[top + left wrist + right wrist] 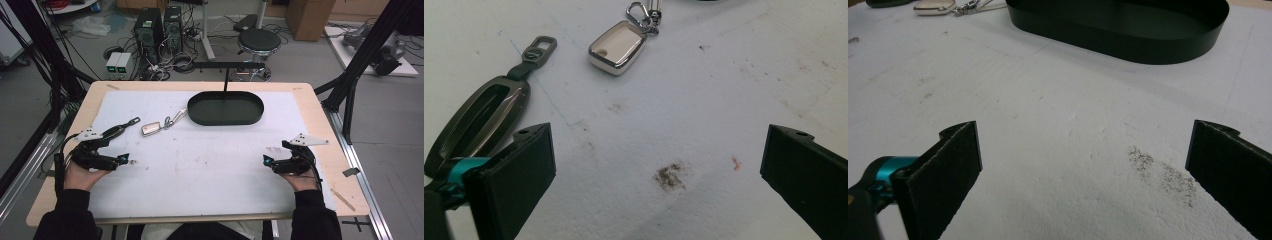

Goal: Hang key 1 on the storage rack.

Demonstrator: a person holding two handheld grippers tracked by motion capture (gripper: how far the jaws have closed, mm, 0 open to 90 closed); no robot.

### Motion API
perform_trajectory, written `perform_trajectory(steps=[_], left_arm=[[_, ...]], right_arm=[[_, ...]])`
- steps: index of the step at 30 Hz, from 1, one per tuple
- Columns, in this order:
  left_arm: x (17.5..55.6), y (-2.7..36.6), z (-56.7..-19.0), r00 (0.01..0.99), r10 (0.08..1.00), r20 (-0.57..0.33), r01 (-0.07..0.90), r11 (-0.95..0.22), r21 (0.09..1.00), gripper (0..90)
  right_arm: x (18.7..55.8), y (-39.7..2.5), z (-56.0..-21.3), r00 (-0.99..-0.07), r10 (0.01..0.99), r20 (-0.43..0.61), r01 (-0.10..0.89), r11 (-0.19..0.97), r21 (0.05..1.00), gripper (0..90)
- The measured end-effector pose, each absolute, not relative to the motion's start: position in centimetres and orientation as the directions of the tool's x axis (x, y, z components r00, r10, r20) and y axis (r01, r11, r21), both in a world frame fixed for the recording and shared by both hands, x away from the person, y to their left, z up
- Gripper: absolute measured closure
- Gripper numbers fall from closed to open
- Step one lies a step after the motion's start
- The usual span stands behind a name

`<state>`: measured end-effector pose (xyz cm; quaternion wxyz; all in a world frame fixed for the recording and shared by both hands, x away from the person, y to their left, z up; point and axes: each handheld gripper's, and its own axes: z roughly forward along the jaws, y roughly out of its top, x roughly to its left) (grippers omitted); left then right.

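left gripper [131, 161] near table's left edge, jaws spread wide, nothing between them. dark key fob [479, 120] lies just ahead-left of it, nearly touching left jaw in left gripper view; long axis runs diagonally away, strap loop at far end. silver key fob [617, 46] farther ahead on white mat [210, 160], clip ring pointing toward black oval tray [255, 116]. left hand clearly nearer both fobs. right gripper [266, 160] well apart at right, jaws also wide, empty. dark fob: glossy gunmetal frame, elongated. silver fob: chrome rim, pale face.
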<state>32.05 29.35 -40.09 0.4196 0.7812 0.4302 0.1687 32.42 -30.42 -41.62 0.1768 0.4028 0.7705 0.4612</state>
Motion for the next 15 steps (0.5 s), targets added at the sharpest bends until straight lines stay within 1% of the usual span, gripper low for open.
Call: perform_trajectory(steps=[5,10,15], left_arm=[[33.0,28.7,-39.5,0.585,0.808,-0.071,0.524,-0.309,0.794,1.7],[34.0,28.2,-38.9,0.593,0.803,-0.056,0.528,-0.336,0.78,1.7],[34.9,27.6,-38.2,0.604,0.795,-0.055,0.532,-0.35,0.771,1.7]], right_arm=[[32.5,-30.1,-41.8,-0.616,0.783,0.087,0.463,0.271,0.844,0.7],[32.4,-30.2,-41.8,-0.606,0.791,0.08,0.46,0.267,0.847,0.6],[32.3,-30.2,-41.7,-0.606,0.792,0.077,0.456,0.267,0.849,0.6]])
